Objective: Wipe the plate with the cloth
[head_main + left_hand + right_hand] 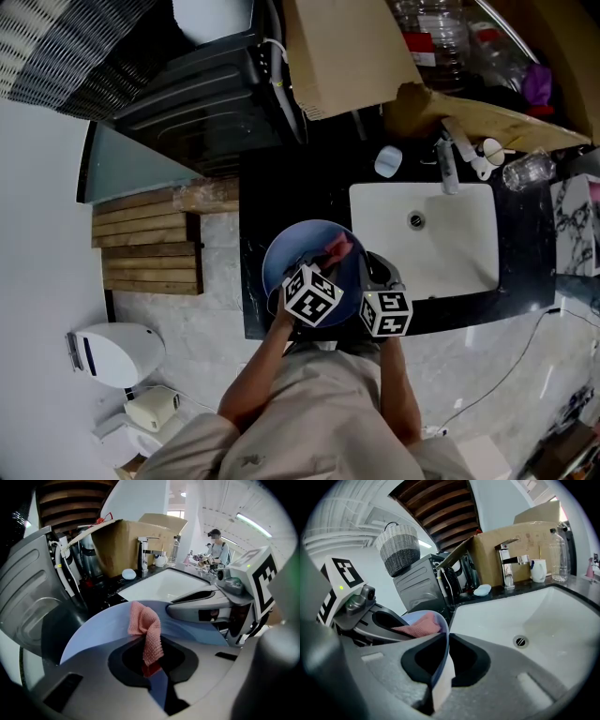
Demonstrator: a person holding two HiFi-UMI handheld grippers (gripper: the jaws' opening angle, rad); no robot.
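Left tool (152, 660), nearest the lens, is clamped on a pink knitted cloth (146, 623). The cloth's upper fold lies draped on the face of a round pale-blue plate (96, 631), and its tail runs down into the jaw gap. Right tool (442, 663) is closed on that plate's rim, with the plate standing edge-on between its jaws. The plate appears lifted above the black stone counter (255, 281), just beside the white rectangular sink (450, 248), at the sink's left edge in the head view and towards its front. Assessment of the step in hand: wiping is at or near its start, with the cloth in contact close to the rim. Recommendations: hold the rim firmly with the right tool, since a single-point hold will let the plate pivot under pressure. Spread the cloth flat rather than bunched, and sweep from the side nearest the sink across to the side away from it. Use light force, directed towards the gripped rim. Risks noted: the cloth could slip out of the left tool, or the plate could tip towards the sink.
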